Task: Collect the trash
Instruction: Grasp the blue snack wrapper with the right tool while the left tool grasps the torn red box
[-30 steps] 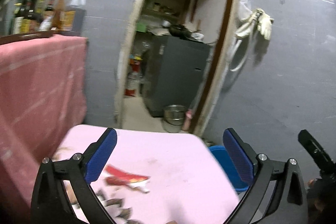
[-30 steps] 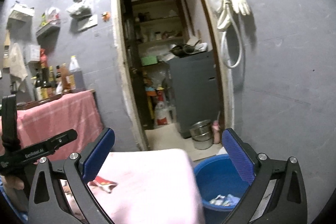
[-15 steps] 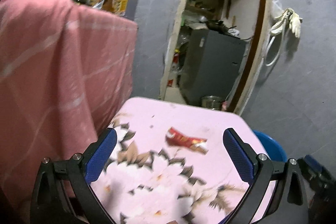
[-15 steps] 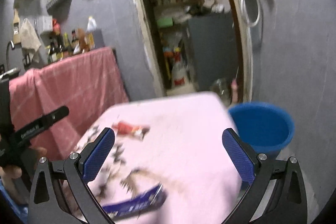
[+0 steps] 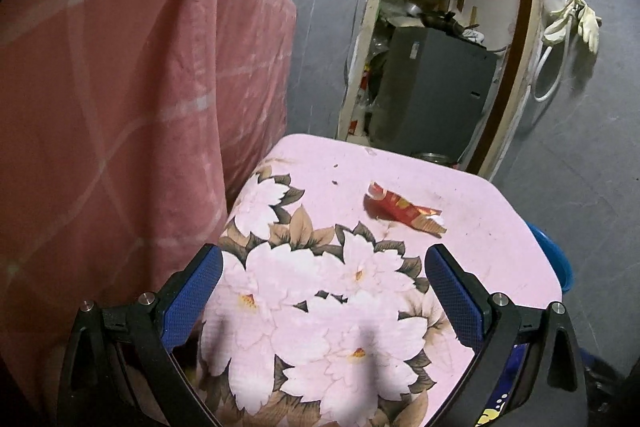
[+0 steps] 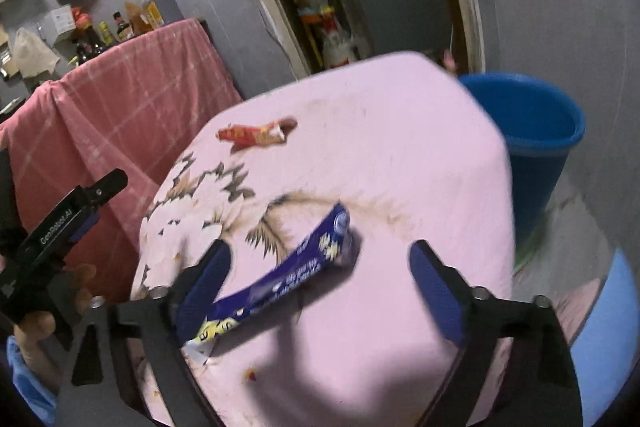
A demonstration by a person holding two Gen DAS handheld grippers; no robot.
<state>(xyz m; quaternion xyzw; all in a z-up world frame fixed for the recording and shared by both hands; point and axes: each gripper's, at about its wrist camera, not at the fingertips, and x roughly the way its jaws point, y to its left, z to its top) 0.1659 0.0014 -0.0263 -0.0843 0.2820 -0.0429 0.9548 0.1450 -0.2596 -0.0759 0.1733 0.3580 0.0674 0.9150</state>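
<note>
Both claws, left gripper and right gripper, gape wide, empty, above table; blue wrapper under right, red wrapper farther, bucket beside table.

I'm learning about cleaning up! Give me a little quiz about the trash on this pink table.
1. True or false: the red wrapper already lies in the blue bucket.
2. Which piece of trash lies nearest the right gripper: A) the red wrapper, B) the blue wrapper, C) a bottle?
3. Fill in: both grippers, left gripper included, are ___ and hold nothing.

Key:
1. False; it lies on the pink table.
2. B
3. open
</note>
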